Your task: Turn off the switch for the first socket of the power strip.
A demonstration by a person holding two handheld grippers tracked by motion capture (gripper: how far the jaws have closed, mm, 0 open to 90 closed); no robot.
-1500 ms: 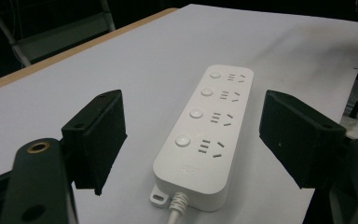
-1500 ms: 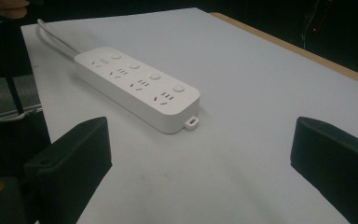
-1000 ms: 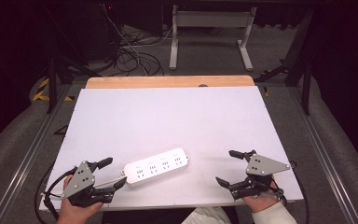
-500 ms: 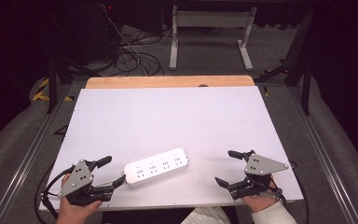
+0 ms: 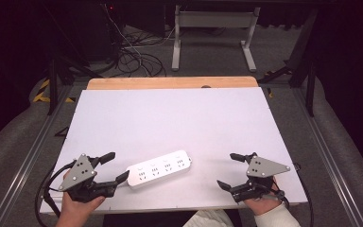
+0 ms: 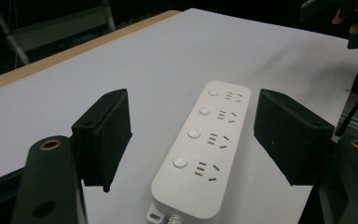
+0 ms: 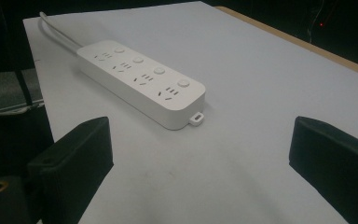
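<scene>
A white power strip [image 5: 158, 168] with several sockets lies flat near the table's front edge, its cable leaving at the left end. My left gripper [image 5: 117, 165] is open just left of that end, with the lower jaw tip close to it. In the left gripper view the strip [image 6: 203, 144] runs away between the spread jaws of the left gripper [image 6: 193, 130]. My right gripper [image 5: 226, 169] stands open to the strip's right, well apart from it. In the right gripper view the strip [image 7: 142, 79] lies ahead of the empty right gripper [image 7: 200, 163].
The white tabletop [image 5: 170, 118] has a wooden strip [image 5: 170, 82] along its far edge. Metal rails run along both sides of the table. Beyond it are cables [image 5: 132, 56] on the floor and a metal stand [image 5: 212, 38]. The strip's cable [image 7: 56, 35] trails off the front edge.
My left gripper has edged slightly forward toward the strip's left end. The right gripper shifted a little to the left. The power strip has not moved.
</scene>
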